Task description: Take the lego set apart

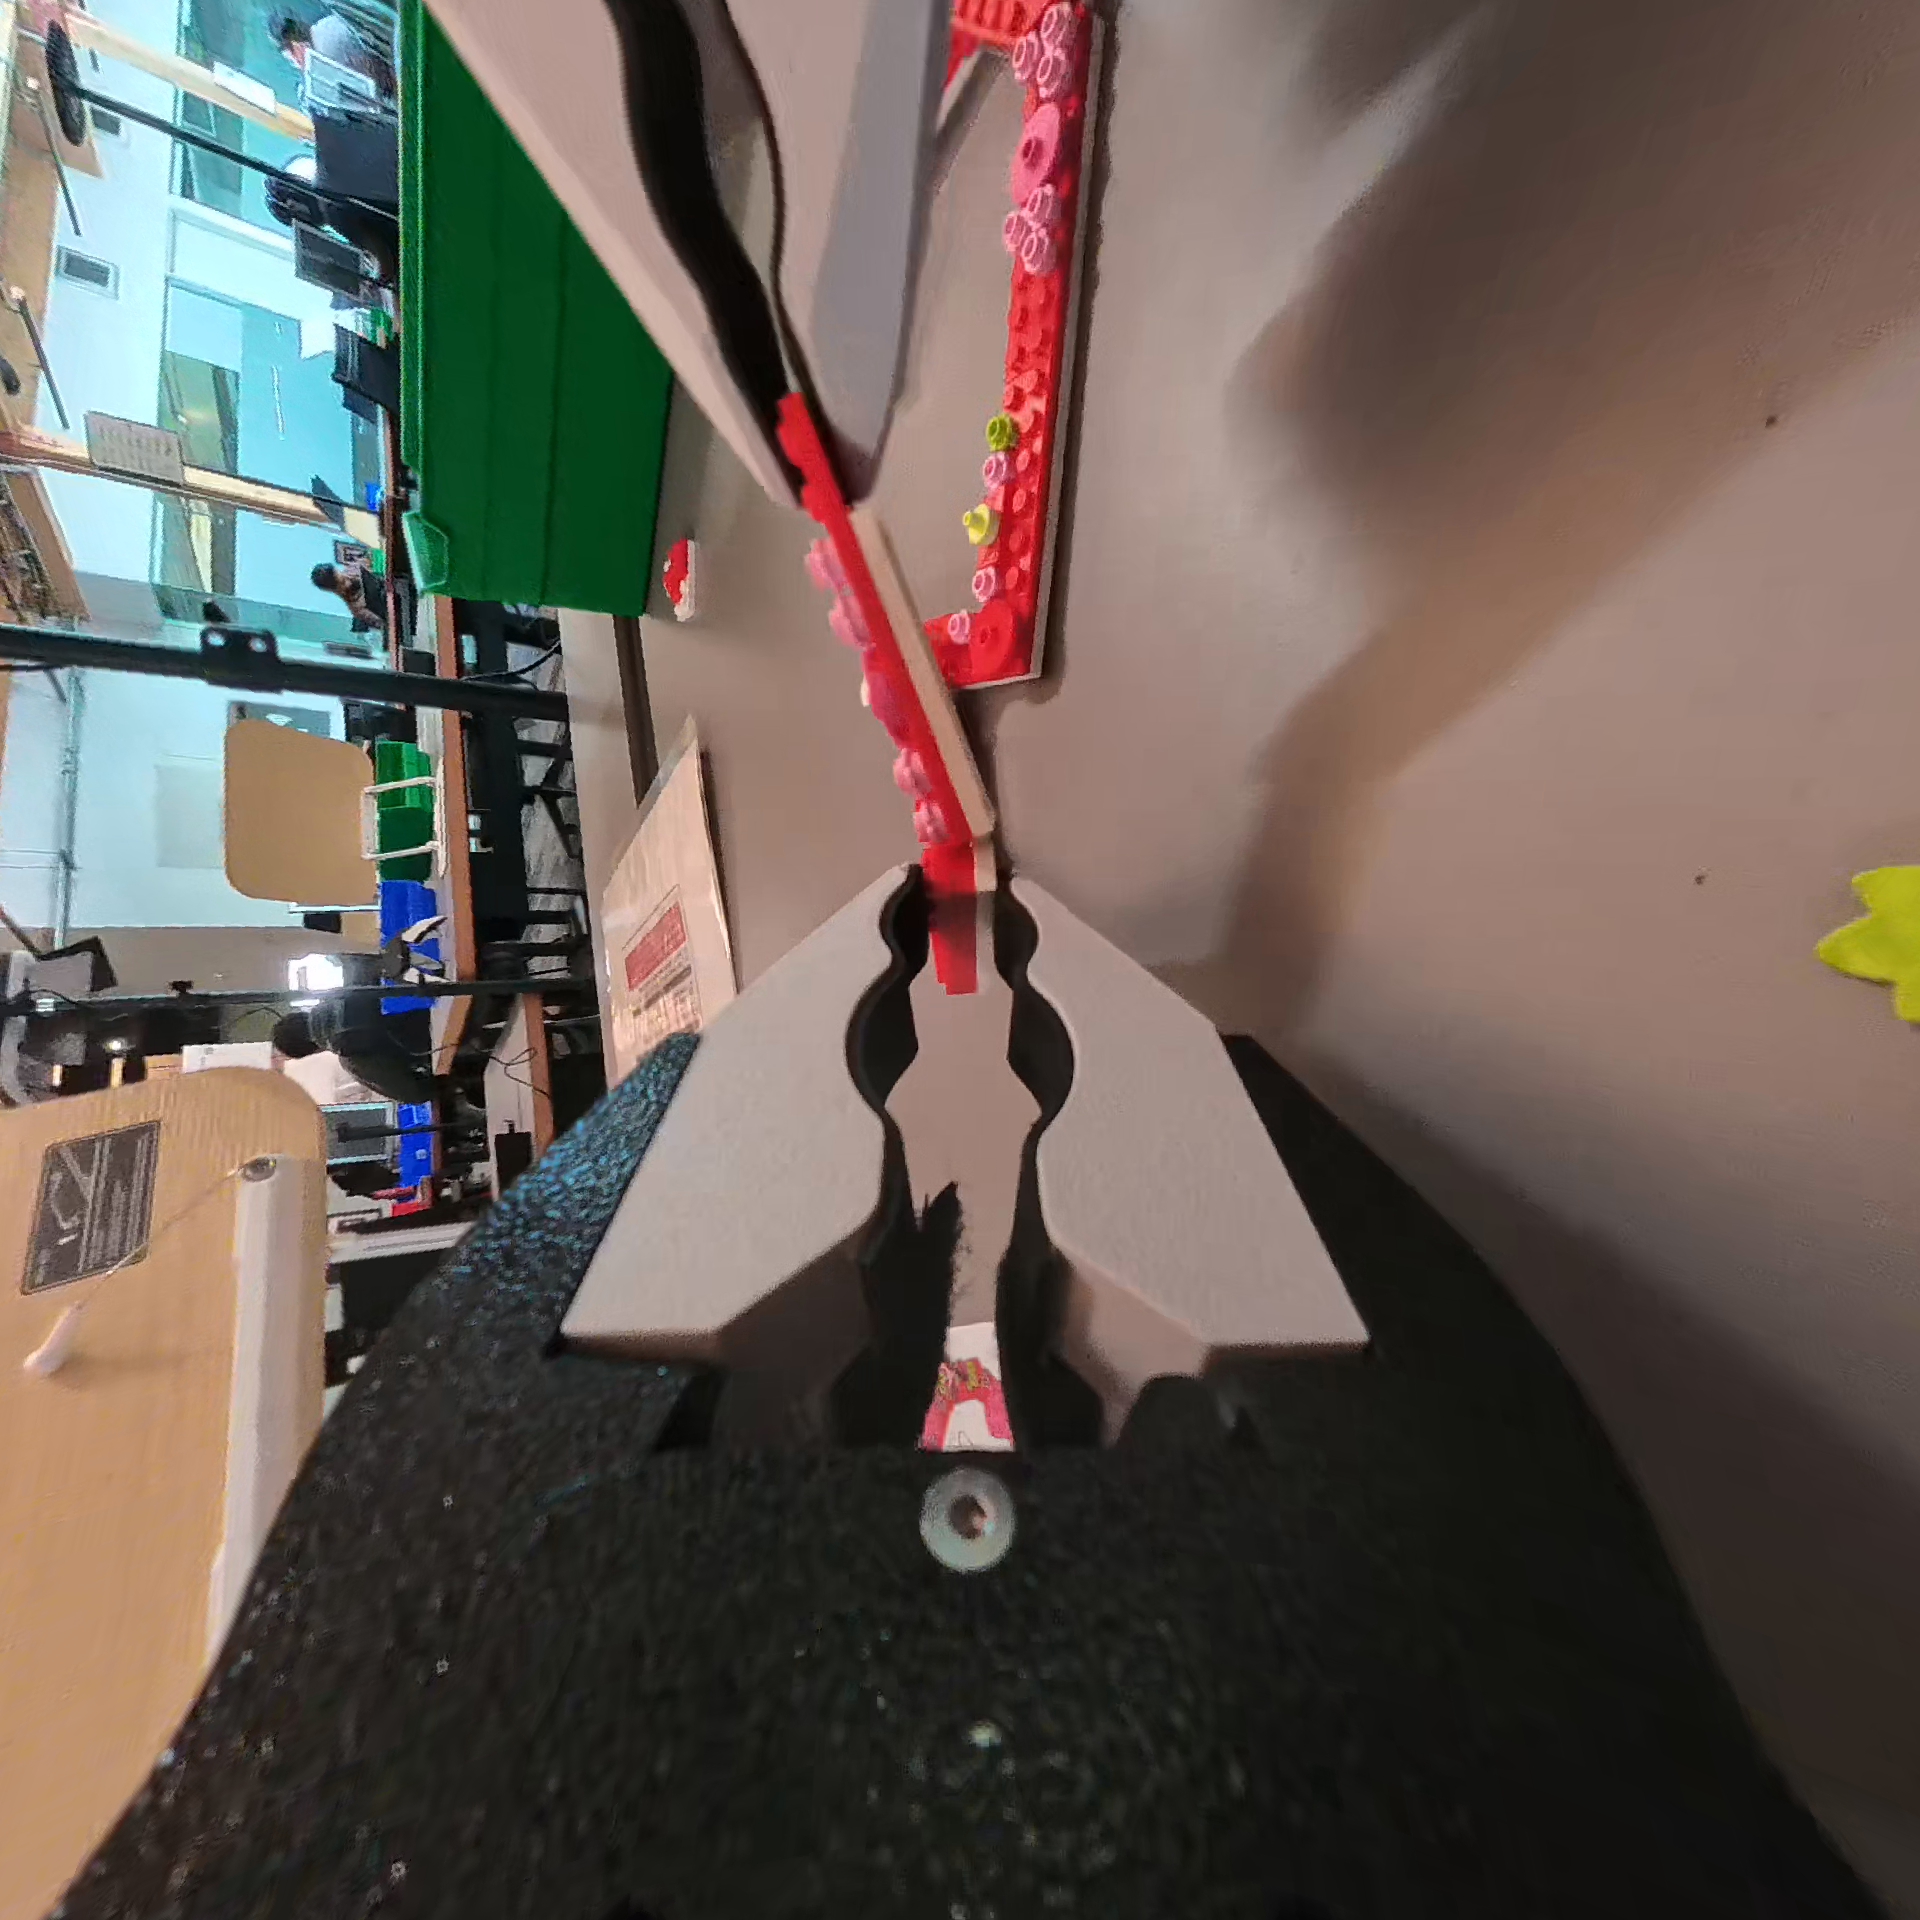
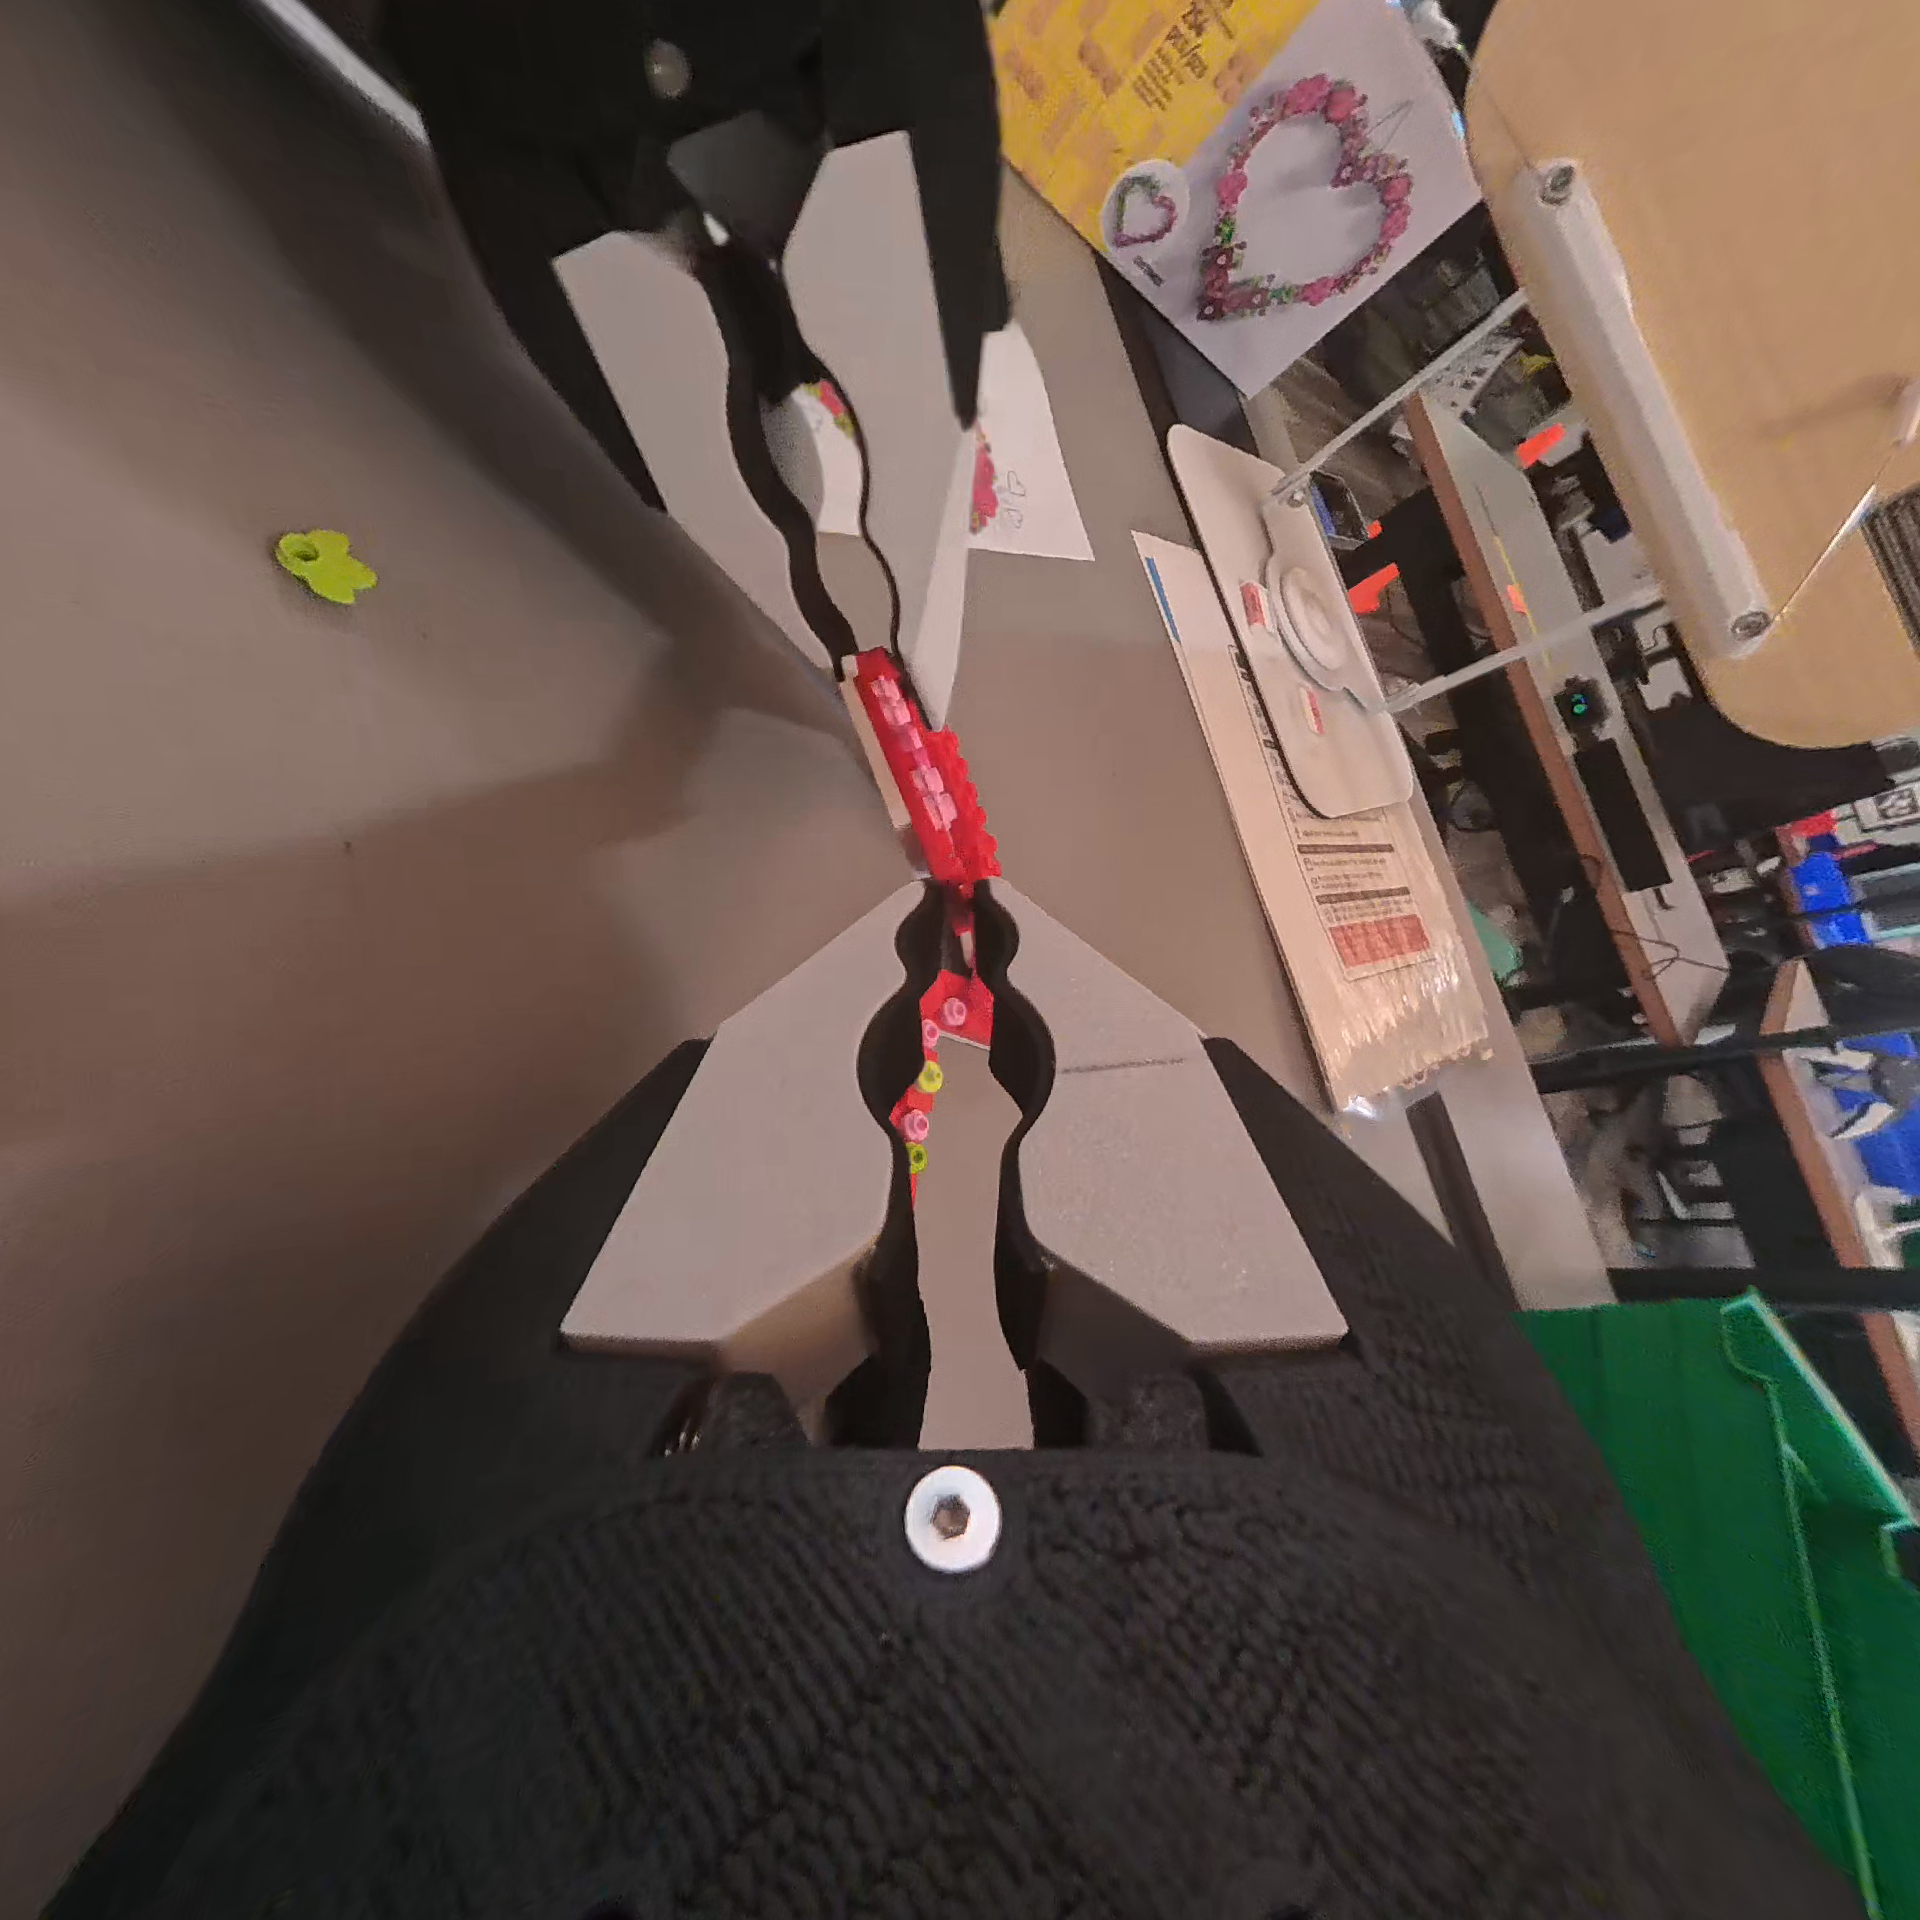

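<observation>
A long red and white lego strip (image 1: 904, 686) with pink flower studs is held in the air between the two grippers. My left gripper (image 1: 956, 894) is shut on its near end. The right gripper's fingers (image 1: 831, 312) clamp its far end. In the right wrist view my right gripper (image 2: 956, 894) is shut on the same strip (image 2: 925, 769), and the left gripper's fingers (image 2: 883, 416) hold its other end. A second red lego section (image 1: 1029, 343) with pink and lime studs lies on the grey table behind; part of it shows between my right fingers (image 2: 940, 1049).
A lime leaf piece (image 1: 1881, 940) lies loose on the table, also in the right wrist view (image 2: 324, 566). A small red and white piece (image 1: 681, 577) sits near a green bin (image 1: 530, 343). A set box (image 2: 1236, 156), papers and a plastic bag (image 2: 1361, 914) lie at the table edge.
</observation>
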Demonstrator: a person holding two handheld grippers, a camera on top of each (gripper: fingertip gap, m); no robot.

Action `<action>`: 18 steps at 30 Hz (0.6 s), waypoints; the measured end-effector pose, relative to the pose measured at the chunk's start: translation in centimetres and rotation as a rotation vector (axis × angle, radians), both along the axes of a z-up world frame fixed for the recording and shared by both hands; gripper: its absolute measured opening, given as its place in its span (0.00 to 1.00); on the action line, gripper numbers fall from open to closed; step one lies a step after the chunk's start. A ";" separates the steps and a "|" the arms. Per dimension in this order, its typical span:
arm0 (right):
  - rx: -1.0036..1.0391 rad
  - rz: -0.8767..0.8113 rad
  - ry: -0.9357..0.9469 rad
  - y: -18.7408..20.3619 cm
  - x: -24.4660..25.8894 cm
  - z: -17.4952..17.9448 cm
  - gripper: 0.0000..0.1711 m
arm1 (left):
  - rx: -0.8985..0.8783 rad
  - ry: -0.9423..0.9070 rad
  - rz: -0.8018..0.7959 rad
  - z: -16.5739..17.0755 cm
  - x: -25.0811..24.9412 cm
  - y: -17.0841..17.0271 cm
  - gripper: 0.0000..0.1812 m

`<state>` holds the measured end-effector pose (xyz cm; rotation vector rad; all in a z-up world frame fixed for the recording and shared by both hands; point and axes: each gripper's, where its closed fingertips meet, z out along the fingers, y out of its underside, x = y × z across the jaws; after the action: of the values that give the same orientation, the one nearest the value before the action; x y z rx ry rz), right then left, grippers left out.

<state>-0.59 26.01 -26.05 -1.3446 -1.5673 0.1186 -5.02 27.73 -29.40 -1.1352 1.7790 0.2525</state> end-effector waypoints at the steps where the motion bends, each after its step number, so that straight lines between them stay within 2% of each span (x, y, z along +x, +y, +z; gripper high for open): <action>1: -0.013 -0.004 0.010 0.1 0.1 0.0 0.02 | 0.007 0.006 -0.001 0.0 0.0 0.0 0.05; 6: -0.054 0.025 -0.002 -0.2 0.1 -0.7 0.02 | -0.057 -0.083 0.066 0.1 0.0 0.6 0.05; 9: -0.130 0.016 0.067 -0.2 0.0 -0.4 0.06 | -0.130 -0.178 0.116 0.8 -0.2 1.1 0.05; 10: -0.173 -0.004 0.105 0.1 0.0 -0.2 0.19 | -0.159 -0.217 0.132 1.1 -0.3 1.3 0.05; 12: -0.180 -0.050 0.155 0.9 0.2 0.4 0.33 | -0.239 -0.307 0.179 2.0 -0.7 1.8 0.05; 14: -0.126 -0.101 0.192 1.7 0.5 1.2 0.33 | -0.337 -0.428 0.234 3.0 -1.0 2.3 0.05; 18: -0.191 -0.071 0.198 1.0 -0.3 0.8 0.29 | -0.555 -0.667 0.272 4.7 -1.6 2.8 0.05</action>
<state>-0.85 27.00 -25.23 -1.4871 -1.3665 0.3548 -6.58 30.56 -24.72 -1.6186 1.1125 -0.4508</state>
